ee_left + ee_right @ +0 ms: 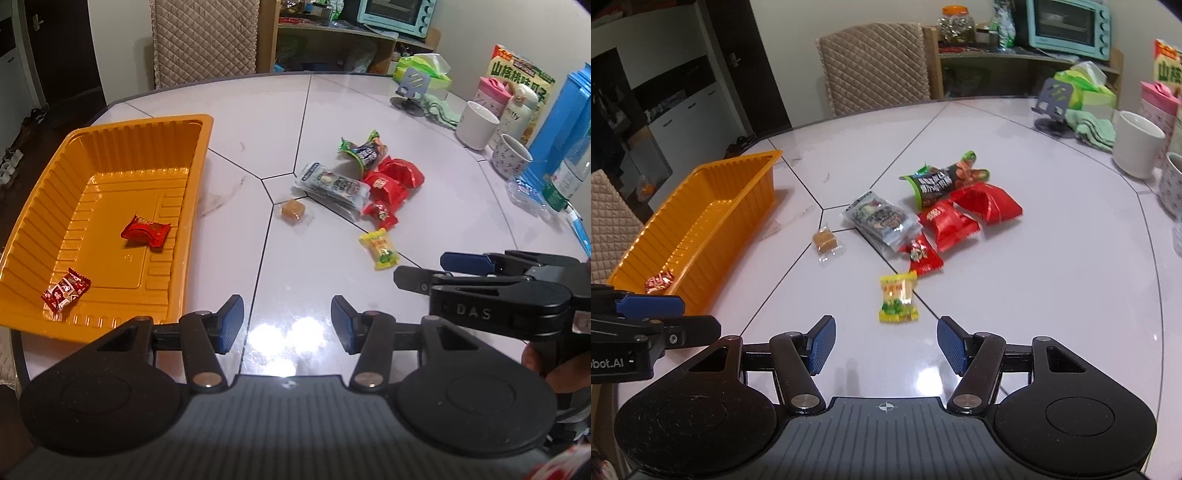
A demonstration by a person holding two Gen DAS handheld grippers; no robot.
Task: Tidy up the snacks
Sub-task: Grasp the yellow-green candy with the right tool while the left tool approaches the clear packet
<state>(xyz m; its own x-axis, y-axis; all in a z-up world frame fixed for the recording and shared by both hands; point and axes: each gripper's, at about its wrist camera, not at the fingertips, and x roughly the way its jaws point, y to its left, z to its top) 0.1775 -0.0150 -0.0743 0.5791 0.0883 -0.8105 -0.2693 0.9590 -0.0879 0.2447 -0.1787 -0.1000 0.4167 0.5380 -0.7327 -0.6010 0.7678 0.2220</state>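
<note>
So far just two red candies (146,233) made it into the orange tray (55,162) at 9 o'clock, the rest of the snack pile (354,181) sits mid-counter (258,110) around 1 o'clock, and both the left claw (287,324) and right claw (886,345) hang partly open with nothing in them.

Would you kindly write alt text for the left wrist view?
The open left gripper hovers empty over a white table, beside an orange tray holding two red candies; more wrapped snacks lie ahead.
</note>
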